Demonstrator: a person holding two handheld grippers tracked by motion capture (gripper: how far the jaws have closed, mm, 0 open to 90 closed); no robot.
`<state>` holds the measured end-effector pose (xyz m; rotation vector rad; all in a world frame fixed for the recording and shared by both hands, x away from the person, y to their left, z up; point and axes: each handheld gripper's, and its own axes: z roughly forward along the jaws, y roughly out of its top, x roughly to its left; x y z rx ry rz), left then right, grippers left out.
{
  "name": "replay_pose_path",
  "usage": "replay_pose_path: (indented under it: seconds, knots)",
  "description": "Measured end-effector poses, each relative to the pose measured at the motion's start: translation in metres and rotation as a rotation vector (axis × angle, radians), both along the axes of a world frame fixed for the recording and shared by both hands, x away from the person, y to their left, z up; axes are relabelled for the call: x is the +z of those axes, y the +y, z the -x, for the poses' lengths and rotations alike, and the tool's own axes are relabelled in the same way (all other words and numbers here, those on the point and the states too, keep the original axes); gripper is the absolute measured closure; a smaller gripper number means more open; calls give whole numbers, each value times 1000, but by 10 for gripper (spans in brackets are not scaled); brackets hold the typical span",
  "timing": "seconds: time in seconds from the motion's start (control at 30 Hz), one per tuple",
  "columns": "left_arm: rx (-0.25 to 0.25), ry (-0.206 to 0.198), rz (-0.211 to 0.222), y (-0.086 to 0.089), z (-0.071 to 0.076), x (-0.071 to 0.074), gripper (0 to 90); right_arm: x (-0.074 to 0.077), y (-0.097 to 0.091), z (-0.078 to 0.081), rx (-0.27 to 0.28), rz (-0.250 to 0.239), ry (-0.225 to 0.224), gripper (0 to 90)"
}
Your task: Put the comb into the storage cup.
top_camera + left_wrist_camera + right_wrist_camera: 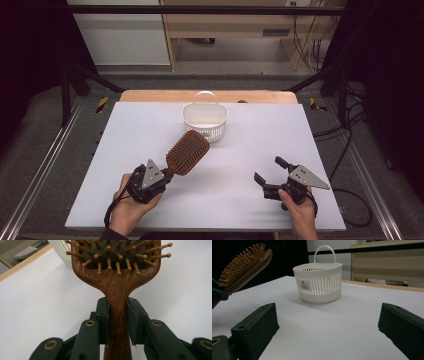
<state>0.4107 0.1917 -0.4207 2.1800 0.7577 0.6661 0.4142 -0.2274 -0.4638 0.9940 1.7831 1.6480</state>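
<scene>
My left gripper [167,173] is shut on the handle of a brown wooden hairbrush [187,152], held above the white table with its paddle head angled up and right, bristles up. In the left gripper view both pads press the hairbrush [117,290] at its neck, and my left gripper [118,322] clamps it from both sides. A white slotted basket [205,120] with a loop handle stands just beyond the brush head. My right gripper [270,170] rests near the front right of the table, open with nothing between its jaws. The right gripper view looks toward the basket [318,282] and the hairbrush [244,265].
The white table top [260,145] has a wooden strip [150,95] along its far edge. Black frame bars and cables stand to the left and right. Wooden furniture sits behind the table.
</scene>
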Motion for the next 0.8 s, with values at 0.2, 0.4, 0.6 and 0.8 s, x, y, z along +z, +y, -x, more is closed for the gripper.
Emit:
replay_pose_path:
  seconds: [0.2, 0.4, 0.6, 0.8]
  knots:
    - [3, -35, 26, -2, -1, -2, 724, 6, 8, 0, 20, -48, 5, 27]
    - [-3, -55, 46, -3, 1, -4, 724, 15, 28, -1, 65, -102, 34, 37]
    - [-35, -69, 79, -11, 5, -10, 724, 23, 50, 1, 127, -164, 56, 40]
    - [-46, -89, 124, -21, 5, -14, 724, 34, 72, -2, 192, -212, 83, 40]
